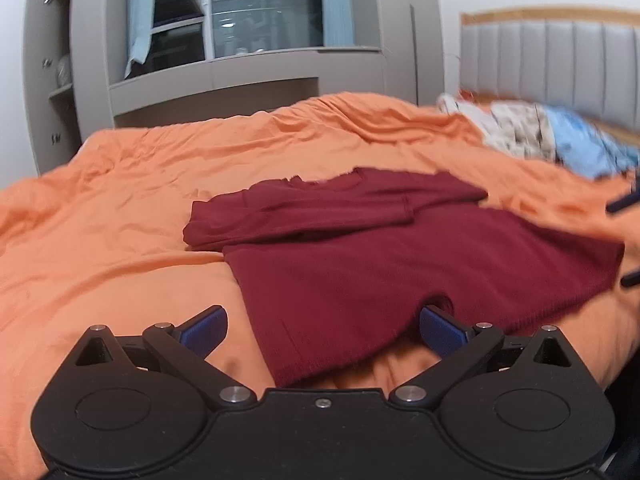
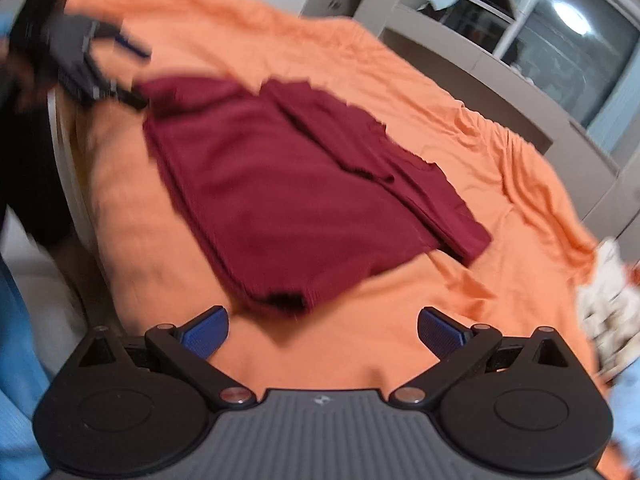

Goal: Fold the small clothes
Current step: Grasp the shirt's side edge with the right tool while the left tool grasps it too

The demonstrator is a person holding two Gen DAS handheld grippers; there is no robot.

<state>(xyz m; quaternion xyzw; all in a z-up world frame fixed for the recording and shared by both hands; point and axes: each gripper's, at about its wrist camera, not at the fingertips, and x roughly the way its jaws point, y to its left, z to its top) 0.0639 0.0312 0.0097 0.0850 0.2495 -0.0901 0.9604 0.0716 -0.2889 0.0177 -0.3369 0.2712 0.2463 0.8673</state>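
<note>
bed: orange cover (image 1: pixel 120 184) | headboard: grey padded (image 1: pixel 548 64) | window: dark (image 1: pixel 264 12) | shelving: grey (image 1: pixel 56 80)

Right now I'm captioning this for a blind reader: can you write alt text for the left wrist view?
A dark red knit garment, partly folded, lies on an orange bed cover, its near hem between the wide-open blue-padded fingers of the left gripper. A blurred pile of light clothes sits by the grey padded headboard.

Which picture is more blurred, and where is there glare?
Right wrist view: more blurred, the red sweater and the bed cover smeared. Left wrist view: sharper in the middle, smeared at the right edge. Both views: lamp glare in the window.
</note>
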